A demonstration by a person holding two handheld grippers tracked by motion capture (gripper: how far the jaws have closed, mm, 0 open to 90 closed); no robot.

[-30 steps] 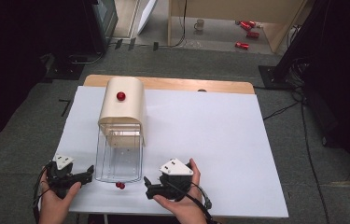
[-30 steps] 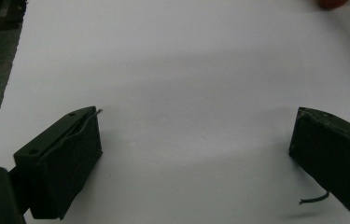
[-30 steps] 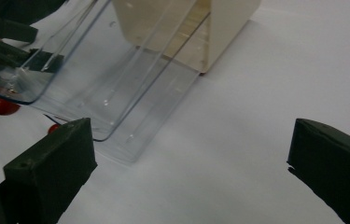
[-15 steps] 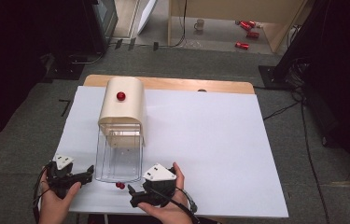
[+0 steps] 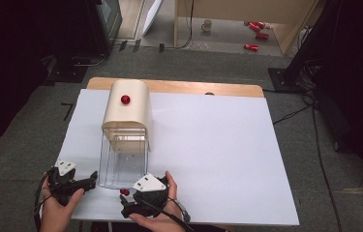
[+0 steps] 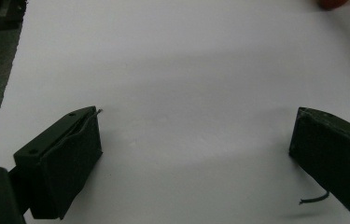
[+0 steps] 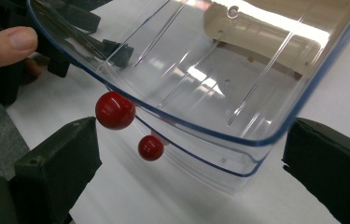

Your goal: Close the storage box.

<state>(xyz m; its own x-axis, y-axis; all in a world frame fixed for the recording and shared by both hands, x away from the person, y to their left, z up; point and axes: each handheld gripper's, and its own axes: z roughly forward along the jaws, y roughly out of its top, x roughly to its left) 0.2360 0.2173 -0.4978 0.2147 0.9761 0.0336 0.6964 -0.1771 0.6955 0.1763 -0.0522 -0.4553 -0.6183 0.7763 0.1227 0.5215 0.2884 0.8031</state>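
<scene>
A cream domed box with a red knob on top stands at the table's left. A clear plastic drawer sticks out of it toward me. The drawer's front wall carries a small red knob, also seen in the high view; its reflection shows just below on the table. My right gripper is open, the knob just above its left jaw and the drawer's front corner between the jaws. In the high view it sits right in front of the drawer. My left gripper is open over bare table, left of the drawer.
A white sheet covers the table, with wide free room to the right. A wooden strip runs along the far edge. The left hand's thumb shows beyond the drawer. Red cans and a mug lie on the floor behind.
My right gripper has slid left along the table's near edge, from right of the drawer to its front by the red knob. The left gripper has stayed put.
</scene>
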